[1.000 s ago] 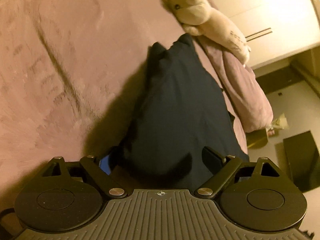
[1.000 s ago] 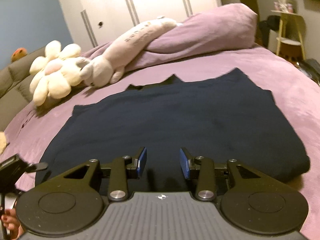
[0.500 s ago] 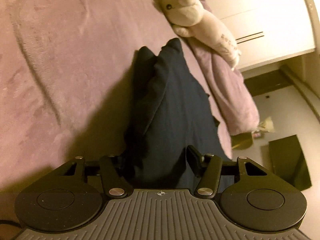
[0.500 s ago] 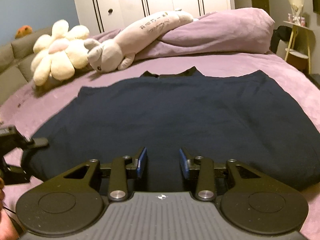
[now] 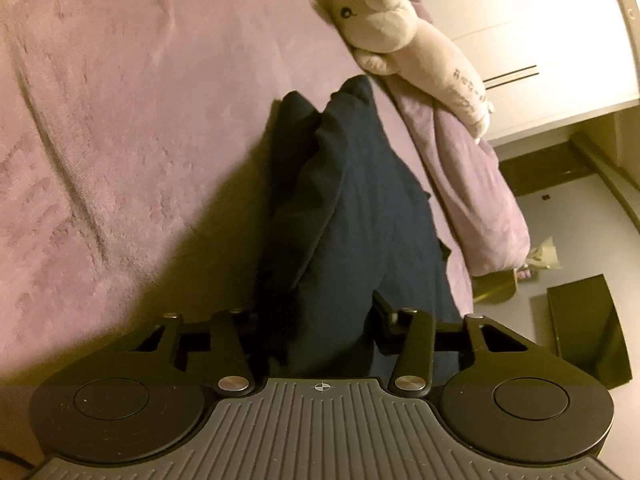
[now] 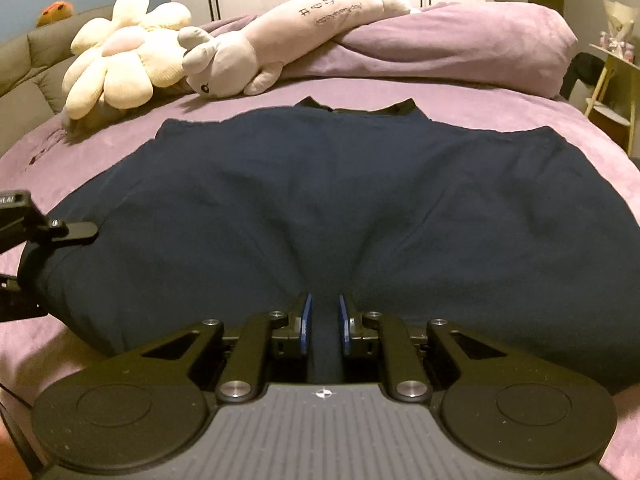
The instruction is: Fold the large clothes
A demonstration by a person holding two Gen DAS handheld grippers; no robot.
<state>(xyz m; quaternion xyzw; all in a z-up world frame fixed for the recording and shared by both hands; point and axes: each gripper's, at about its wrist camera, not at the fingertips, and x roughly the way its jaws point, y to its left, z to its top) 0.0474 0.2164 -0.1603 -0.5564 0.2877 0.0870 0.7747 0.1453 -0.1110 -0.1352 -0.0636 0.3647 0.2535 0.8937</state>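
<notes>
A large dark navy garment (image 6: 340, 200) lies spread on the purple bed, its collar at the far side. My right gripper (image 6: 323, 320) is shut on the garment's near edge, cloth pinched between its blue pads. My left gripper (image 5: 316, 316) holds the garment's (image 5: 360, 208) left corner, thick bunched cloth filling the space between its fingers and lifted off the bed. The left gripper also shows at the left edge of the right wrist view (image 6: 36, 236).
A long grey plush rabbit (image 6: 280, 40) and a cream flower plush (image 6: 124, 52) lie at the far side beside a rolled purple duvet (image 6: 460, 48). White wardrobes stand behind. The bed edge and floor (image 5: 568, 240) lie to the right in the left wrist view.
My right gripper has closed from open onto the garment's near edge. My left gripper has narrowed on the corner, and the cloth there has bunched and risen.
</notes>
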